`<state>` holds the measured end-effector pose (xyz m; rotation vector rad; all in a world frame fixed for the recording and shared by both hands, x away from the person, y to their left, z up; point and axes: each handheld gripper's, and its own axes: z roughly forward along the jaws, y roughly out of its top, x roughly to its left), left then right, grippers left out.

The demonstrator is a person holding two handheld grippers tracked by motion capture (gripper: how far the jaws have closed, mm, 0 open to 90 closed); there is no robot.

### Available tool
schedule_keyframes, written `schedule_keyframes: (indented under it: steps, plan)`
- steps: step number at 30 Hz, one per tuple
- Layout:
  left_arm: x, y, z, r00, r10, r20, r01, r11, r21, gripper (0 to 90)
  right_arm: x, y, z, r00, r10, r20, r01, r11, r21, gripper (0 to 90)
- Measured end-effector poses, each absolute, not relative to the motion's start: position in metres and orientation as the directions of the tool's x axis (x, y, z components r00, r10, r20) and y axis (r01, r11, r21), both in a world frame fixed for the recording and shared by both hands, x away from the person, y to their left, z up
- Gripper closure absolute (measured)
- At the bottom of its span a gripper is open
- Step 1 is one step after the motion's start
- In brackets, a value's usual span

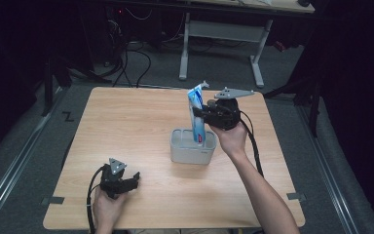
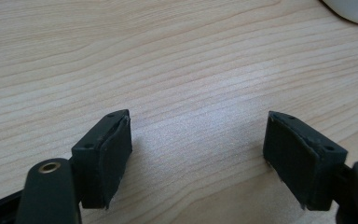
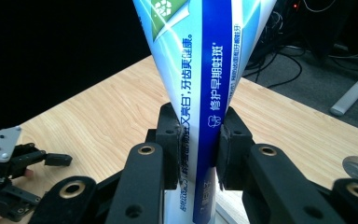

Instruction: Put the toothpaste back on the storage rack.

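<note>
The light wooden tabletop (image 1: pixel 126 126) carries one thing: a small pale grey rounded-rectangular plastic holder (image 1: pixel 193 152), sitting a little right of centre. Rising out of that holder is the tall blue-and-white toothpaste tube (image 1: pixel 197 117), its long axis close to upright and leaning slightly away from you, cap end down inside the holder and flat crimped end uppermost.

Your right gripper (image 1: pixel 205 115) reaches the tube from the right side, and its jaws are pinching the tube across its narrow lower body, one pad on each face, just above the holder's rim; the right gripper view shows the blue stripe of the tube (image 3: pixel 212 70) squeezed between them. Because the tube stands nearly vertical in the holder, any move you make with it will likely have to run along that upright axis, straight up or straight down, to keep the cap end from catching the wall.

Your left gripper (image 1: pixel 126 184) rests low at the near left of the tabletop, well apart from the holder, jaws spread wide over bare wood (image 2: pixel 191 70) with nothing between them.
</note>
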<state>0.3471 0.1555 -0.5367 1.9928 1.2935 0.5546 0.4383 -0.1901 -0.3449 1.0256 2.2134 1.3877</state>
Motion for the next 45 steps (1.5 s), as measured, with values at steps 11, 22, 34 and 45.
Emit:
schedule_keyframes:
  steps: [11, 22, 34, 45]
  plan:
    - [0.347, 0.155, -0.537, 0.413, 0.911, -0.015, 0.617, -0.268, 0.740, 24.2, 0.443, -0.178, -0.358, -0.691, 0.719, 0.075, 0.411, 0.306, 0.859, 74.1]
    - [0.347, 0.155, -0.537, 0.413, 0.911, -0.014, 0.617, -0.268, 0.740, 24.3, 0.446, -0.176, -0.372, -0.679, 0.731, 0.075, 0.437, 0.320, 0.840, 73.9]
    - [0.347, 0.155, -0.537, 0.412, 0.911, -0.014, 0.617, -0.268, 0.740, 24.3, 0.446, -0.177, -0.382, -0.675, 0.734, 0.069, 0.450, 0.336, 0.827, 73.8]
    - [0.347, 0.155, -0.537, 0.412, 0.911, -0.014, 0.617, -0.268, 0.740, 24.3, 0.446, -0.175, -0.390, -0.675, 0.736, 0.050, 0.459, 0.367, 0.809, 73.7]
